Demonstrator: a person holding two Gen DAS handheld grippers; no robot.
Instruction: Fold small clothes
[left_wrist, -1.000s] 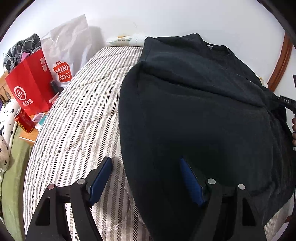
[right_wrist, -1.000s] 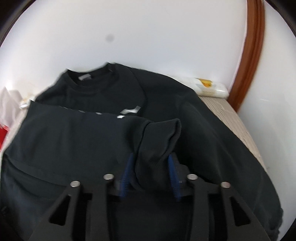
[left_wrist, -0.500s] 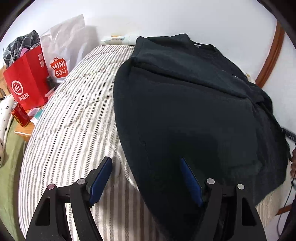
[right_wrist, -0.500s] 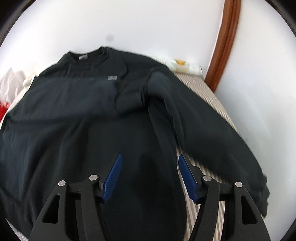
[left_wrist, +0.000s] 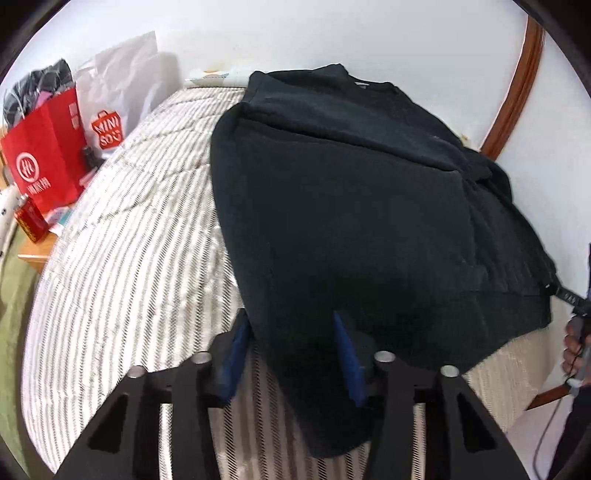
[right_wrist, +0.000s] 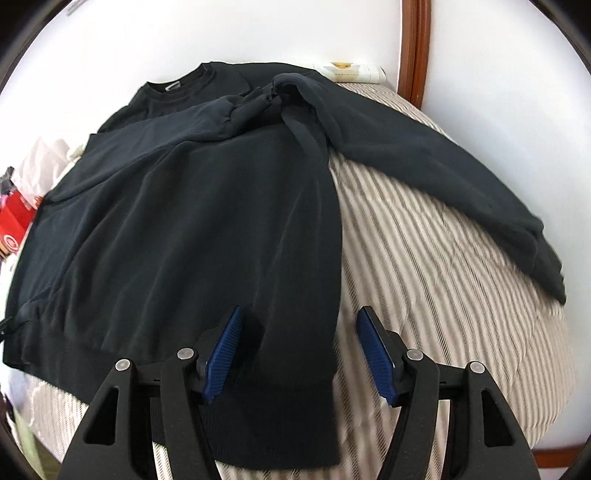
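The sweatshirt (right_wrist: 207, 221) lies flat on the bed (right_wrist: 443, 258), collar toward the far wall, one sleeve (right_wrist: 443, 173) stretching right across the mattress, its near hem between the pads of the left tool (left_wrist: 291, 354) and under the right tool (right_wrist: 299, 354), shopping bags (left_wrist: 48, 155) left of the bed

"MINI SO" in white on a red logo on the white paper bag (left_wrist: 117, 96)
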